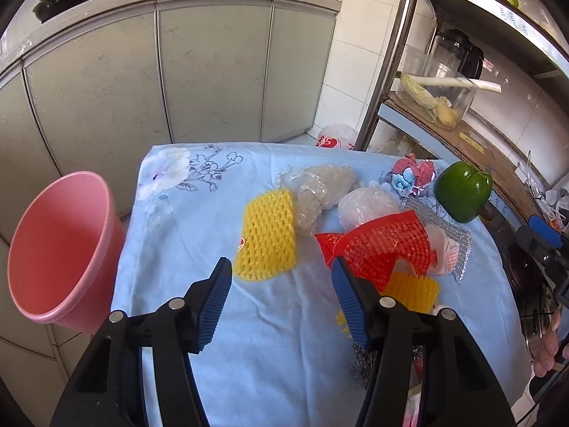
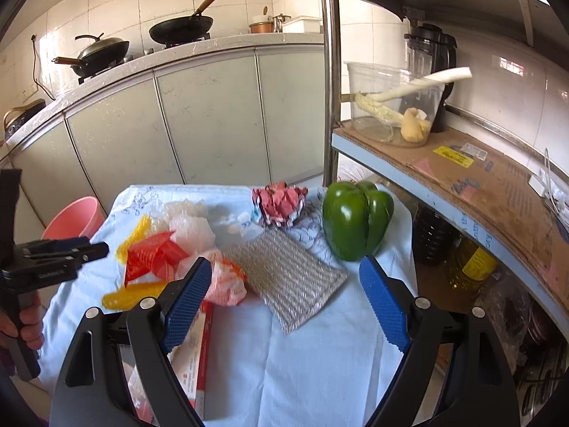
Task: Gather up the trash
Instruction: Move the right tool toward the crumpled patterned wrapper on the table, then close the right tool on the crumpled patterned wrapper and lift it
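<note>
Hovering over the blue cloth point(image 1: 199, 213), both grippers are empty with jaws spread wide. The left gripper point(image 1: 281, 295) hangs just short of the yellow net point(image 1: 266, 235), which lies flat near the cloth's middle, with the pink bin point(image 1: 60, 249) off the cloth's left edge. The right gripper point(image 2: 284, 295) faces the silver pouch point(image 2: 288, 277), beside the pepper point(image 2: 355, 220). The net looks light, soft and springy, so a pinch across its near edge should hold. The red net point(image 1: 384, 245) and bags behind it overlap; I can't tell which lies on top.
</note>
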### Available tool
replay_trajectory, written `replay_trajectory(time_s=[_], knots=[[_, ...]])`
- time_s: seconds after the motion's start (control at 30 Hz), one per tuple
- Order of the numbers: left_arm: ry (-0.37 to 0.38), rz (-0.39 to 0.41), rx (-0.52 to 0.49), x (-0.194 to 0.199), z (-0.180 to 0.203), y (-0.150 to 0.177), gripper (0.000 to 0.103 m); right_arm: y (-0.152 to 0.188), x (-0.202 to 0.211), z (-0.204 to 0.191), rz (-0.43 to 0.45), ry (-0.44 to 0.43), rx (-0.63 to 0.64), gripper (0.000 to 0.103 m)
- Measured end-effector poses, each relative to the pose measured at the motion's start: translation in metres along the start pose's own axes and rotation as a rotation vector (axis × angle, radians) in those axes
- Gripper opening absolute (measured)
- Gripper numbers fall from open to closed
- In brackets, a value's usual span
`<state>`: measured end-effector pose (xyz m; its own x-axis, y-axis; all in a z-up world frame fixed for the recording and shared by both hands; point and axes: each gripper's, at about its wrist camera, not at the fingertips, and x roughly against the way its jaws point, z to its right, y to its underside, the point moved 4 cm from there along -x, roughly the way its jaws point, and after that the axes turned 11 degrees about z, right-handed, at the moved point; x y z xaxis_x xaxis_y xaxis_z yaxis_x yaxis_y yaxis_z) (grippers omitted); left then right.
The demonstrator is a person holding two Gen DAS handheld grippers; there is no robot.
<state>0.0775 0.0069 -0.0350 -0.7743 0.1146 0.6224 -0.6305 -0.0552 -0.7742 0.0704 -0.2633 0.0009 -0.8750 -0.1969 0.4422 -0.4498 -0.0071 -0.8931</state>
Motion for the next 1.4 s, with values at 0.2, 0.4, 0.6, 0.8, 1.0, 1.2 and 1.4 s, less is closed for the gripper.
replay_trajectory(time_s=[0.2, 0.4, 0.6, 0.8, 1.0, 1.2, 1.4], knots=[[-0.017, -0.041, -0.026, -0.025, 0.0, 0.001, 0.051, -0.02, -0.032, 0.001, -0.027, -0.048, -0.015, 0.086], [-0.017, -0.083, 0.003, -0.045, -0.008, 0.004, 0.02, -0.029, -0.067, -0.008, -0.077, -0.086, 0.008, 0.086], [0.018, -0.069, 0.063, -0.04, -0.023, 0.008, 0.007, -0.037, -0.109, -0.013, -0.13, -0.105, 0.029, 0.086], [0.049, -0.027, 0.079, -0.019, -0.031, 0.004, 0.007, -0.032, -0.157, -0.011, -0.215, -0.082, 0.052, 0.086], [0.069, -0.016, 0.086, -0.009, -0.032, 0.005, 0.007, -0.026, -0.177, -0.017, -0.246, -0.032, 0.153, 0.086], [0.077, -0.015, 0.096, -0.003, -0.031, 0.009, 0.007, -0.021, -0.176, -0.017, -0.282, -0.055, 0.17, 0.039], [0.081, 0.006, 0.09, 0.011, -0.028, 0.009, 0.007, -0.027, -0.137, -0.022, -0.231, -0.108, 0.126, 0.003]])
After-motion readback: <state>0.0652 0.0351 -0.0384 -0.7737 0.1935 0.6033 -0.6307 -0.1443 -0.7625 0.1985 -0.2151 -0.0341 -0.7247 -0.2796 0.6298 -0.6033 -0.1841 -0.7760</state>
